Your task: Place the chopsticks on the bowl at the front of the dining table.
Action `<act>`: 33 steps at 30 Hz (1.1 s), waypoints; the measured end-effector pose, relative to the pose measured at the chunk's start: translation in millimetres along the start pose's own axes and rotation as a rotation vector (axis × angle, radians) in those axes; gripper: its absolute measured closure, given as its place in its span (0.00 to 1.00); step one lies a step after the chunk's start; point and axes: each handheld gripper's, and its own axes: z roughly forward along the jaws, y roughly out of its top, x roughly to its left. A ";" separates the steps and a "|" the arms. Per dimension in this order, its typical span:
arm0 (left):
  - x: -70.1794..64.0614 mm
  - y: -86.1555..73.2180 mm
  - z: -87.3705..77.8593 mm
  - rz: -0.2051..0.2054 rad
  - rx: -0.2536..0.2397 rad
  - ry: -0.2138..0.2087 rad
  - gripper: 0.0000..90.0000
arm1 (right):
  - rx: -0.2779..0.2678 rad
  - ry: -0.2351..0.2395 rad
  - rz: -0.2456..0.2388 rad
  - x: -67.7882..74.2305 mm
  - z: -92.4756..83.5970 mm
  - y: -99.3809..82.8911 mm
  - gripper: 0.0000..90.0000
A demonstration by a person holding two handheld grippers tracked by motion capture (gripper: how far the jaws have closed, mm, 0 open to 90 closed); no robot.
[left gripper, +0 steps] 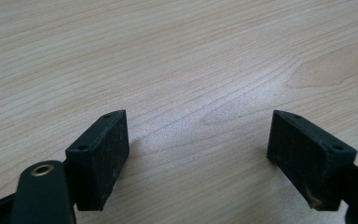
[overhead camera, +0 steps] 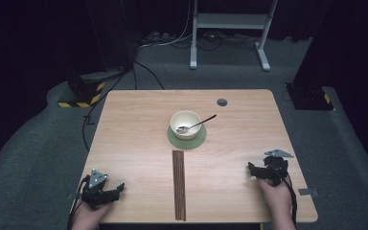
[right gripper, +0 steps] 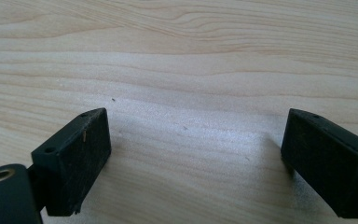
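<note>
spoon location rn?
High view: the spoon lies in the white bowl on the green coaster, table centre, handle pointing right past the rim.

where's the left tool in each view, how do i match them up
High view: the left tool sits at the bottom left, near the table's front edge, pointing right toward the brown strip.
Left gripper view: its two black jaws rise from the bottom corners, apart, with bare wood between them.
Right gripper view: not in it.
Shared landmark: the light wood tabletop.
</note>
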 end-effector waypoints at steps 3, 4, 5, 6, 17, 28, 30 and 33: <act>-0.1 0.0 0.0 -0.001 0.000 0.001 0.23 | 0.001 0.000 0.000 0.0 -0.1 0.0 0.09; -0.1 0.0 0.0 -0.001 0.000 0.001 0.23 | 0.000 0.000 0.000 0.0 -0.1 0.0 0.09; -0.3 0.0 0.0 -0.002 0.000 0.002 0.23 | 0.000 0.000 -0.001 0.0 -0.1 0.0 0.09; -0.4 -0.2 0.2 -0.003 -0.004 0.001 0.23 | 0.000 0.000 -0.001 0.0 -0.1 0.0 0.09; -0.5 -0.1 -0.1 -0.003 0.000 0.003 0.23 | 0.003 -0.006 0.011 0.5 -1.4 -1.1 0.09; -0.2 0.0 0.0 -0.001 0.000 0.001 0.23 | -0.022 -0.033 -0.007 2.3 -6.3 -4.8 0.17; -0.2 0.1 0.0 -0.001 0.000 0.001 0.23 | -0.041 -0.035 -0.024 3.9 -7.8 -6.0 0.18; -0.2 0.1 0.0 -0.001 0.000 0.001 0.23 | -0.054 -0.014 -0.027 6.1 -10.5 -7.1 0.18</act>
